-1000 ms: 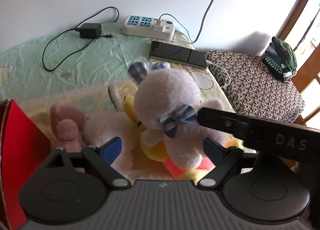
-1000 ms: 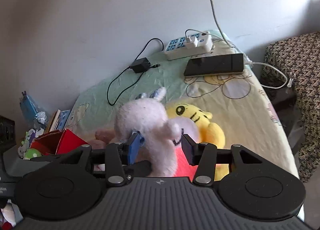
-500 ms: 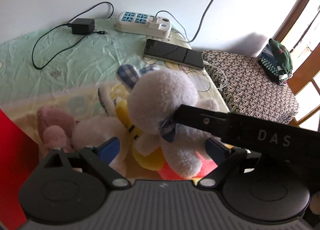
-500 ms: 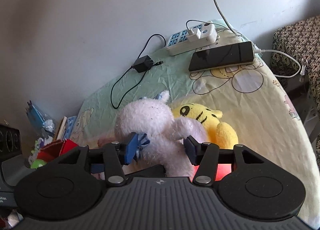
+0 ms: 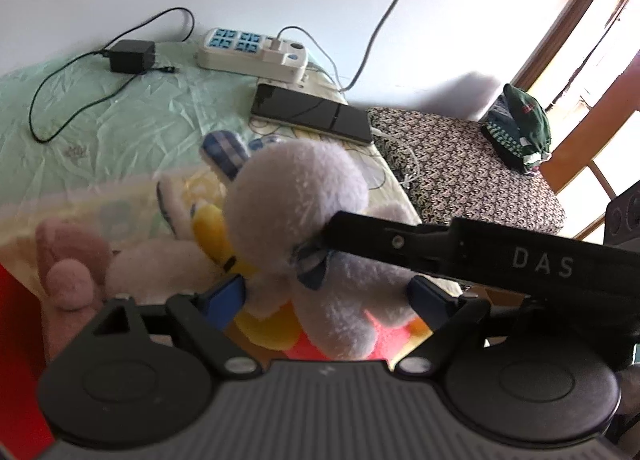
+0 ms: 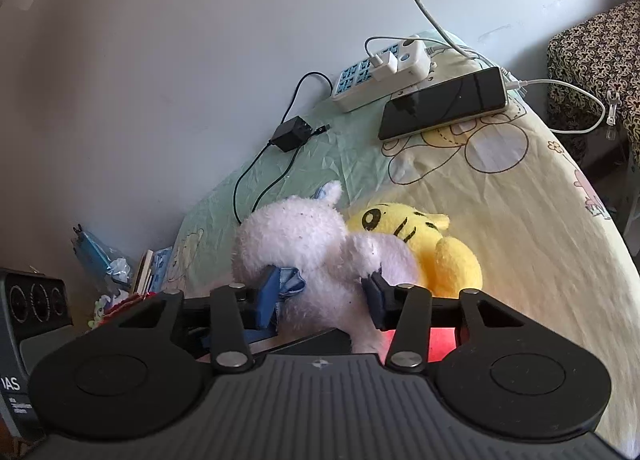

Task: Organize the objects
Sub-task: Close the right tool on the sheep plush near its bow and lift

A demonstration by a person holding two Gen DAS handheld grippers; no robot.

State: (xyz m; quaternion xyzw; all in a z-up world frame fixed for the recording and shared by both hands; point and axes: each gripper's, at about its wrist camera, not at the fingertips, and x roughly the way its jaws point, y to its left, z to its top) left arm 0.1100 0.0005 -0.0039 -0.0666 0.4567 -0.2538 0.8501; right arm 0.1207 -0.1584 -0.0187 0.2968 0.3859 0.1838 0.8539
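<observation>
A white plush rabbit (image 6: 304,244) with a blue checked bow is held upright above the bed. My right gripper (image 6: 320,296) is shut on its body just below the head. In the left wrist view the rabbit (image 5: 296,212) fills the middle, and the right gripper's black finger crosses it from the right. My left gripper (image 5: 324,296) is open, its blue pads on either side of the rabbit's lower body without pressing it. A yellow plush (image 6: 424,240) lies behind the rabbit. A pink plush (image 5: 72,260) lies to the left.
A red box (image 5: 20,360) stands at the left edge. A phone (image 6: 444,102), a white power strip (image 6: 380,72) and a black charger (image 6: 292,134) lie on the bed near the wall. A patterned stool (image 5: 468,164) stands to the right.
The right gripper has lifted the white rabbit a little higher and closer. The left gripper has stayed open and come closer around the rabbit's lower body.
</observation>
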